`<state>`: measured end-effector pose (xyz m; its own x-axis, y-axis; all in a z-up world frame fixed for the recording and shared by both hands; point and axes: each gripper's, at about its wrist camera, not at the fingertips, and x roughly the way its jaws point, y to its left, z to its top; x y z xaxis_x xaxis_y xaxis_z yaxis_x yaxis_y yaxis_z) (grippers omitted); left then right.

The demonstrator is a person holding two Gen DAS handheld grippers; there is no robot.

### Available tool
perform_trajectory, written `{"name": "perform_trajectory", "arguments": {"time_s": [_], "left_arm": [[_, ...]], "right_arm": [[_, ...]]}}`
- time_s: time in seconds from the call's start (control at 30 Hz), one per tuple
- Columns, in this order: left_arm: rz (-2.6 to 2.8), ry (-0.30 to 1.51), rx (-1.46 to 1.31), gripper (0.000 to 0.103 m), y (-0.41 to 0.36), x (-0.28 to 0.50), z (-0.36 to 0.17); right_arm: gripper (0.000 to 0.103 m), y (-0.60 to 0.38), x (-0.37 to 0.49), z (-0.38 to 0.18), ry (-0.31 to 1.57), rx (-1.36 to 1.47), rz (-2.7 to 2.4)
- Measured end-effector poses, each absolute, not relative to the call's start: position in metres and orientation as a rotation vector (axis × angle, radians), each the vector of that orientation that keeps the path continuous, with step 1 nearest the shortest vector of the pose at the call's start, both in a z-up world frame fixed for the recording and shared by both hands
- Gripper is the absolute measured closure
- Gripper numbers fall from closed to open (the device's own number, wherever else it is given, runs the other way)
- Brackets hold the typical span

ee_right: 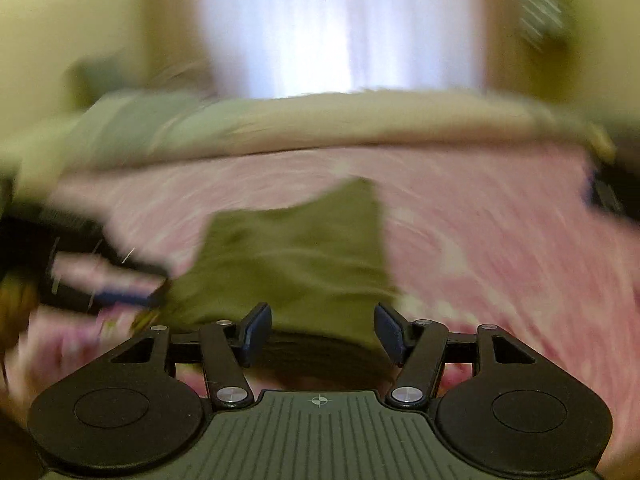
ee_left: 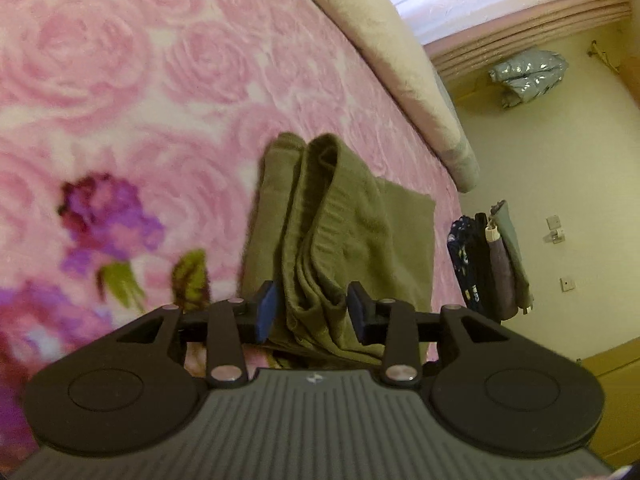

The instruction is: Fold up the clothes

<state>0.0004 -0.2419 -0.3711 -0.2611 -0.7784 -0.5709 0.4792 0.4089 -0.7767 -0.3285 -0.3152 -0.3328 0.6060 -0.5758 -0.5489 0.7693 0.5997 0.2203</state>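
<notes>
Olive garment [ee_left: 340,232] on pink rose blanket [ee_left: 120,80], folded into long narrow bundle — long axis runs from left gripper [ee_left: 314,312] straight toward beige pillow [ee_left: 400,60]. Near end bunches between left pads, jaws spread, cloth loose (no pinch visible). Right gripper [ee_right: 320,332] — jaws spread, empty — hovers at garment's near edge; view blurred. Left nearer.

The olive garment [ee_left: 332,240] between the left tongs [ee_left: 314,312] was soft, matt knit cloth with a ribbed band. Beneath it, the bed blanket [ee_left: 120,80] was plush, embossed fleece. The tongs' bodies were matt black plastic with bright metal rivets and blue rubbery pads [ee_left: 268,312].
</notes>
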Motion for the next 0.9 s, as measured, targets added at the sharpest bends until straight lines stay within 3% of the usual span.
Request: {"name": "perform_trajectory", "arguments": {"time_s": [0.03, 0.13, 0.3, 0.57, 0.83, 0.9], "left_arm": [[-1.235, 1.38, -0.299, 0.074, -0.245, -0.001, -0.373], [-1.248, 1.348, -0.276, 0.089, -0.247, -0.005, -0.375], [-1.257, 1.231, -0.183, 0.09, -0.244, -0.013, -0.372], [-1.26, 1.109, -0.096, 0.081, -0.241, -0.016, -0.357], [-1.247, 1.103, -0.193, 0.069, -0.287, 0.026, -0.345], [-1.263, 1.096, -0.2, 0.068, -0.304, 0.032, -0.346]], "right_arm": [[0.042, -0.325, -0.337, -0.336, 0.428, 0.558, -0.823], [0.06, -0.35, -0.357, -0.349, 0.348, 0.814, -0.842], [0.06, -0.366, -0.347, -0.358, 0.365, 0.875, -0.843], [0.059, -0.37, -0.34, -0.36, 0.452, 0.795, -0.819], [0.059, -0.425, -0.34, -0.348, 0.33, 0.856, -0.787], [0.052, -0.443, -0.334, -0.347, 0.276, 0.911, -0.765]]}}
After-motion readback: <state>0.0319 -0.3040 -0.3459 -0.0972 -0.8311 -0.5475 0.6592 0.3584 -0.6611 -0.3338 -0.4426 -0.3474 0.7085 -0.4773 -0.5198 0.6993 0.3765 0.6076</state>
